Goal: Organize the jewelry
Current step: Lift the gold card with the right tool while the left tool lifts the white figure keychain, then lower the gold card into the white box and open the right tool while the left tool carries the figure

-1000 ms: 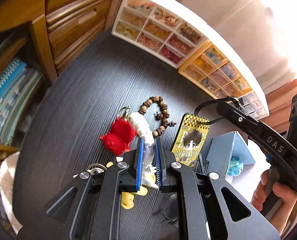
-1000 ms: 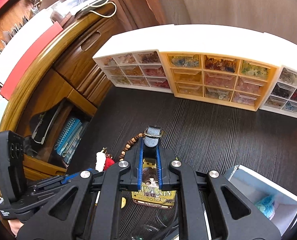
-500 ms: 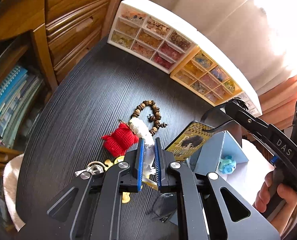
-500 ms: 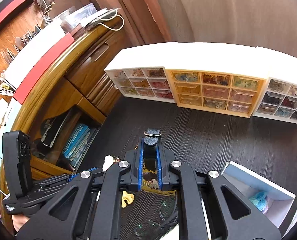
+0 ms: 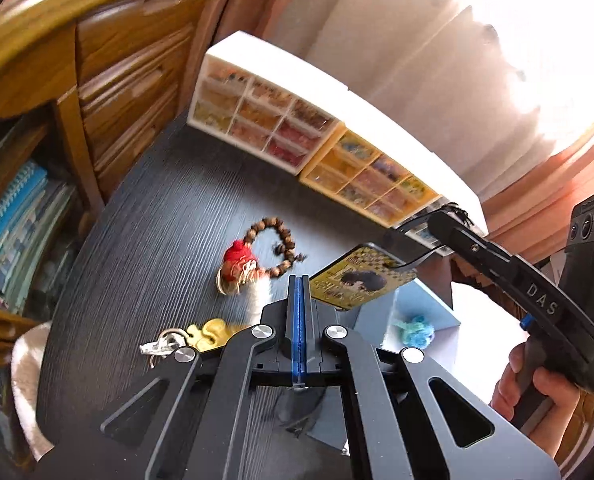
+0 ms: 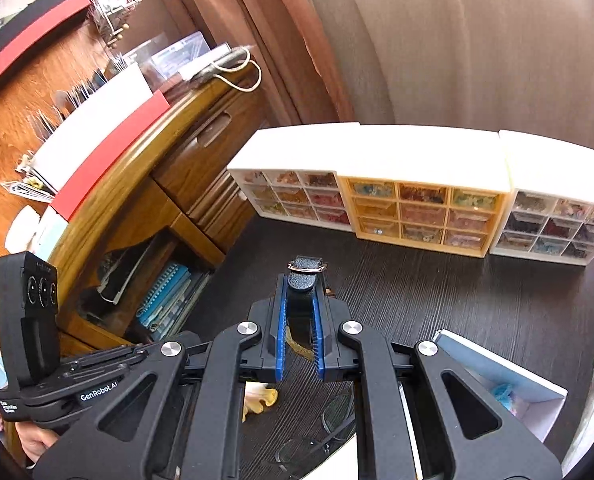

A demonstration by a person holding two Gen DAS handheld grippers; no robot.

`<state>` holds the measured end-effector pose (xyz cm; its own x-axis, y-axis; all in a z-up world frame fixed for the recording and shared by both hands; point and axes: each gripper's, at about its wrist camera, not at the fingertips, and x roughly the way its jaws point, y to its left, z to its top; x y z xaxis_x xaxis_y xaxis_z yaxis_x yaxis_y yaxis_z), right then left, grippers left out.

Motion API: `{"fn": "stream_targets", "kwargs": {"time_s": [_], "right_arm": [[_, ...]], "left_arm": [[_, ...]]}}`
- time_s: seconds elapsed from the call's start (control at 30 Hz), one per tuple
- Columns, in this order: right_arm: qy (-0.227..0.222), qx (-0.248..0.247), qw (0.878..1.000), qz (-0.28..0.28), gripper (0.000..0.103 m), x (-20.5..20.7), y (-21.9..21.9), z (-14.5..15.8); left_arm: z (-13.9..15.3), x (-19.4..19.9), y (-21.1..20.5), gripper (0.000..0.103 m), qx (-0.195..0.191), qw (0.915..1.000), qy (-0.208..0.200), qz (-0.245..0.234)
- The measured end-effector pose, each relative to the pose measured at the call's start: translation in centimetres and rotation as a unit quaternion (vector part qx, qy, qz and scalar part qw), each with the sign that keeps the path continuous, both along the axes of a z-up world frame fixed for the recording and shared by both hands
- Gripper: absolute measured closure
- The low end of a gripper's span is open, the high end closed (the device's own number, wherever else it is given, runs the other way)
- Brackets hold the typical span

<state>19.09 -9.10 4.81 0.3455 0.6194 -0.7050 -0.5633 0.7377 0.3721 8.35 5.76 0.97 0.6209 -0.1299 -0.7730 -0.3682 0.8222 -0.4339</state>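
Observation:
My left gripper (image 5: 299, 280) is closing to shut, its blue pads flat together with nothing between them. Just left of its tips a white charm (image 5: 260, 293) shows blurred, free of the pads, next to a red knit charm (image 5: 237, 255) and a brown bead bracelet (image 5: 278, 245) on the dark table (image 5: 157, 208). My right gripper (image 6: 300, 280) is shut on the black strap (image 6: 305, 268) of a yellow picture tag (image 5: 359, 280), which hangs in the air above a pale blue box (image 5: 421, 308).
Three small drawer cabinets (image 6: 421, 212) full of beads line the table's far edge. A yellow charm (image 5: 209, 332) and a key ring (image 5: 161, 346) lie near me. The box holds a teal trinket (image 5: 415, 330). Glasses (image 6: 317, 432) lie in front. A wooden desk (image 5: 129, 80) stands left.
The white charm has come out of my left gripper, whose jaws have shut. Both grippers have risen. The right one has lifted the yellow tag off the table by its strap.

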Motion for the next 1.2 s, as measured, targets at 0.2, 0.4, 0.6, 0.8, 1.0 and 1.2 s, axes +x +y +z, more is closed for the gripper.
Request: {"fn": "stream_targets", "kwargs": {"time_s": [0.2, 0.4, 0.6, 0.8, 1.0, 1.2], "right_arm": [[-0.008, -0.003, 1.0, -0.008, 0.091, -0.6, -1.1, 0.8], [-0.02, 0.009, 1.0, -0.017, 0.091, -1.5, -3.1, 2.1], [-0.058, 0.025, 0.998, -0.018, 0.091, -4.1, -6.2, 5.2], [-0.087, 0.019, 0.996, -0.011, 0.091, -7.4, -9.1, 7.1], [-0.078, 0.024, 0.996, -0.022, 0.091, -9.3, -11.1, 5.8], [-0.05, 0.031, 0.998, -0.029, 0.091, -9.8, -12.4, 3.9]], "left_arm": [[-0.1, 0.0, -0.6, 0.103, 0.002, 1.0, 0.007, -0.004], [-0.6, 0.0, -1.4, 0.103, 0.003, 0.9997, 0.015, -0.018], [-0.9, -0.1, -1.6, 0.102, 0.007, 0.9995, 0.018, -0.026], [-2.5, -0.1, -1.3, 0.101, -0.023, 0.999, 0.037, -0.014], [-5.5, 0.4, -0.4, 0.057, -0.103, 0.9921, 0.057, 0.044], [-7.6, 1.0, 0.5, 0.039, -0.148, 0.9787, 0.057, 0.131]]}}
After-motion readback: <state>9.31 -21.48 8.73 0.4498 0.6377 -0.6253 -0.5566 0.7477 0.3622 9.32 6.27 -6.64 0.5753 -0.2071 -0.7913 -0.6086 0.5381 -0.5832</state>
